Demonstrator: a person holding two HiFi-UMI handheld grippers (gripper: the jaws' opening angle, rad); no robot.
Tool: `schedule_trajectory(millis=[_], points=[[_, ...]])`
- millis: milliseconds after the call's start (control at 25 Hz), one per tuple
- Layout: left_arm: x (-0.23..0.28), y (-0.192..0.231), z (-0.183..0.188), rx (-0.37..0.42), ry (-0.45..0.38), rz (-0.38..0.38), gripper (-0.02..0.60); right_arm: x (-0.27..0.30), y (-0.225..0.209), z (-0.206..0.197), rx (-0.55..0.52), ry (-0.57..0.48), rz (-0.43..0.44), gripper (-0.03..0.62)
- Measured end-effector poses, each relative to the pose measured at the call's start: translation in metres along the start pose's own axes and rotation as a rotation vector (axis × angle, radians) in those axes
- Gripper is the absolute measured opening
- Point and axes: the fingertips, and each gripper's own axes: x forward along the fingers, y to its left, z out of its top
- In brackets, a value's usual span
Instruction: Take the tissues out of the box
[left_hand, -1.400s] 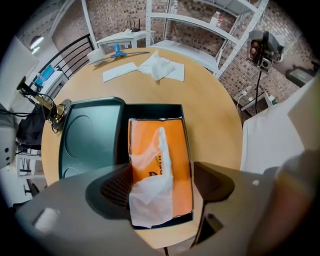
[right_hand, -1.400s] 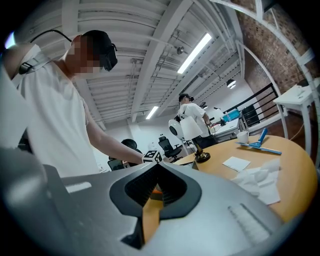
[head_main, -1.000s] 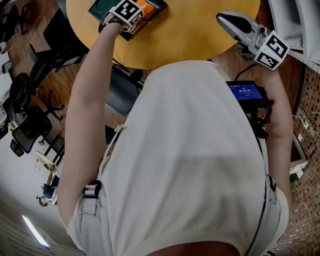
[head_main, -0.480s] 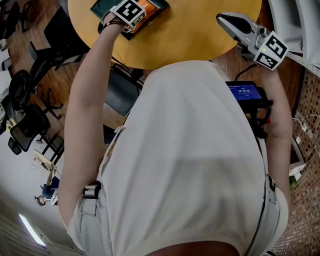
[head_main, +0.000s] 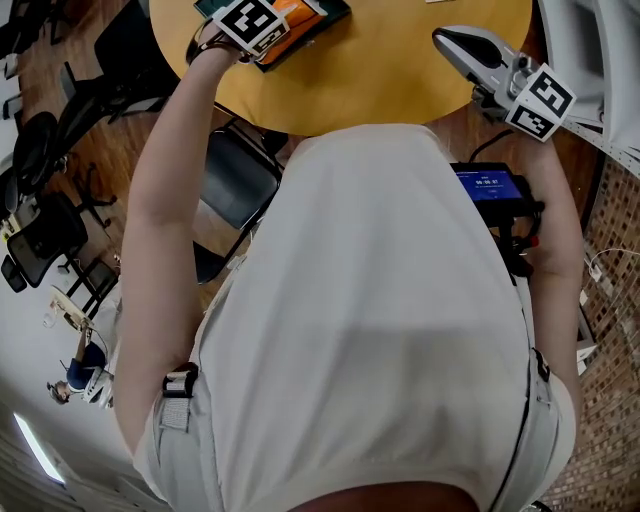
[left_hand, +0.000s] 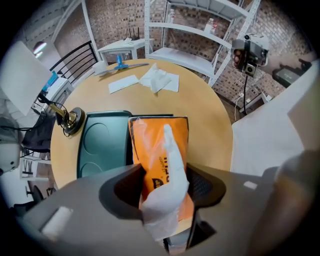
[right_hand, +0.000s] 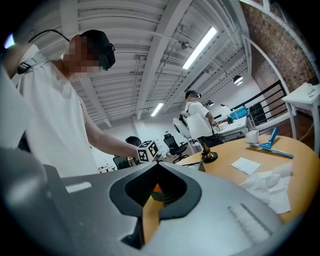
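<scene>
An orange tissue pack (left_hand: 150, 145) lies on a teal tray (left_hand: 102, 142) on the round wooden table (left_hand: 210, 115). My left gripper (left_hand: 162, 192) points straight down over it. Its jaws have just been closing and now pinch a white tissue (left_hand: 169, 165), which stretches up from the pack's slot. In the head view the left gripper (head_main: 268, 30) hangs above the pack (head_main: 300, 14), its tips hidden by the marker cube. My right gripper (head_main: 445, 38) is held level at the table's near right edge, shut with nothing in it; it also shows in the right gripper view (right_hand: 159, 192).
Several loose tissues (left_hand: 159, 80), a paper sheet (left_hand: 123, 83) and a blue tool (left_hand: 120, 62) lie on the table's far side. A brass object (left_hand: 72, 120) stands by the tray. A camera on a stand (left_hand: 247, 50) and shelves stand behind. A chair (head_main: 235, 180) sits by the table.
The left hand and its marker cube have shifted slightly up the picture, rising over the orange pack. The right gripper has stayed where it was.
</scene>
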Motion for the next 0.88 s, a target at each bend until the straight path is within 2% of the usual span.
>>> schedule_trajectory(millis=[240,520,560,680,720,800,880], points=[[-0.021,-0.022,-0.018,-0.006,-0.035,0.004,0.242,0.015,0.016,0.003,-0.017,0.036,0.06,0.0],[-0.04,-0.066,-0.058,-0.042,-0.047,0.023,0.245,0.04,0.04,-0.001,-0.051,0.108,0.201,0.0],[-0.041,-0.073,-0.059,-0.037,-0.066,0.018,0.245,0.042,0.044,-0.004,-0.053,0.112,0.213,0.0],[-0.042,-0.104,-0.038,0.019,-0.212,-0.019,0.245,0.046,0.054,-0.012,-0.059,0.129,0.253,0.0],[-0.041,-0.114,-0.035,0.028,-0.23,-0.03,0.245,0.048,0.057,-0.012,-0.062,0.136,0.266,0.0],[-0.036,-0.132,-0.035,0.031,-0.22,-0.05,0.246,0.052,0.062,-0.011,-0.067,0.146,0.291,0.0],[-0.029,-0.143,-0.047,0.019,-0.144,-0.05,0.247,0.056,0.065,-0.012,-0.069,0.156,0.311,0.0]])
